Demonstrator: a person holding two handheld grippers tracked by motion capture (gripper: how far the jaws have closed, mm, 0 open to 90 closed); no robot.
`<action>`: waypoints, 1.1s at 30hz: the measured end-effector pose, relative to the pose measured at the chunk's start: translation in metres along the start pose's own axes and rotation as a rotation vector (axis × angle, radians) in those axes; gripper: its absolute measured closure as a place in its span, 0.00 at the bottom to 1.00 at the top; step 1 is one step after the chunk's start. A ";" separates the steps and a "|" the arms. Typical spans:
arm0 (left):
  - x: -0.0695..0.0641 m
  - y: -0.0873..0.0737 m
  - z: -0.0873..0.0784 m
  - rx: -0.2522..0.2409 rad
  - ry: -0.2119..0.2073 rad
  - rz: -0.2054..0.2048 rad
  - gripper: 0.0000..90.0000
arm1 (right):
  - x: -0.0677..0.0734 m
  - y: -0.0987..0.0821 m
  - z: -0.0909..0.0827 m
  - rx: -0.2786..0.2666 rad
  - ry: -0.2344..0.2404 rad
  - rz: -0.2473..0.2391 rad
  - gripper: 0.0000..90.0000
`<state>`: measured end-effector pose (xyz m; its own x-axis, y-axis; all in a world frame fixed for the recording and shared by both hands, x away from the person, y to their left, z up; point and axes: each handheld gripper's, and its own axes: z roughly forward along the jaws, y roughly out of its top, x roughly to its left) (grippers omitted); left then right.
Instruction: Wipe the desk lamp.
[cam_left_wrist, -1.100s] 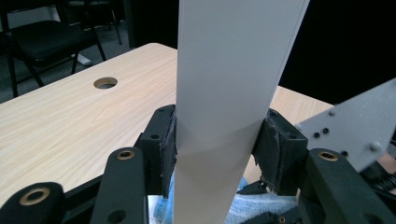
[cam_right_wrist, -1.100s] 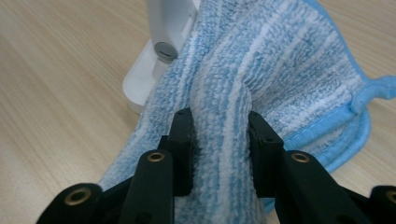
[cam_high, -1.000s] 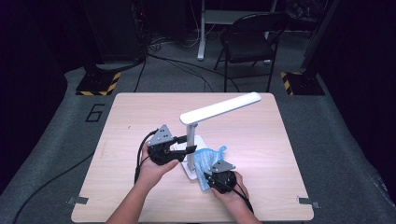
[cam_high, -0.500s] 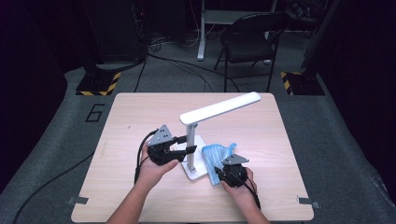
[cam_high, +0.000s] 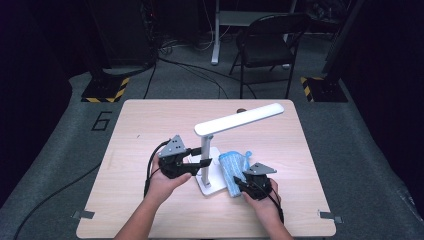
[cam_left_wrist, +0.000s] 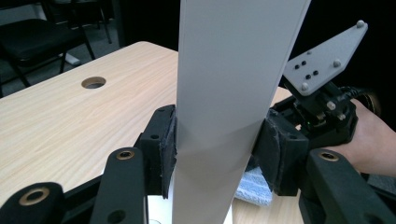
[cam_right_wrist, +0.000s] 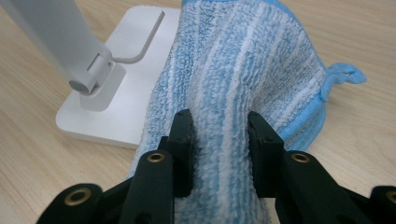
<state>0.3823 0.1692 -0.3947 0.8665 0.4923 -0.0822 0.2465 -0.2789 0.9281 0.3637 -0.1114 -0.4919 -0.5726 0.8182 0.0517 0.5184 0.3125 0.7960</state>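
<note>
In the high view the lamp (cam_high: 210, 165) stands near the middle of the surface (cam_high: 150, 125), a little toward its near edge, with the blue cloth (cam_high: 234, 170) draped at the right side of its base; a hard wipe could tip the top-heavy lamp. In the left gripper view the left hand-held gripper (cam_left_wrist: 215, 149) pinches the lamp's post, though the base is cut off below. In the right gripper view the right hand-held gripper (cam_right_wrist: 219, 144) pinches a fold of cloth, which could slip free.
</note>
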 end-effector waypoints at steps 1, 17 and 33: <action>-0.001 0.000 0.001 -0.011 0.004 -0.007 0.57 | 0.000 0.000 -0.001 0.000 0.005 0.004 0.74; -0.007 0.000 0.004 -0.002 -0.072 0.025 0.57 | 0.016 0.008 -0.010 -0.031 0.042 -0.036 0.74; -0.013 -0.001 0.007 -0.015 -0.108 0.023 0.56 | 0.017 0.000 0.011 0.030 0.055 -0.053 0.58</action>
<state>0.3738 0.1570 -0.3974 0.9139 0.3938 -0.0986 0.2202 -0.2769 0.9353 0.3603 -0.0920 -0.4975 -0.6336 0.7724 0.0437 0.5048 0.3699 0.7799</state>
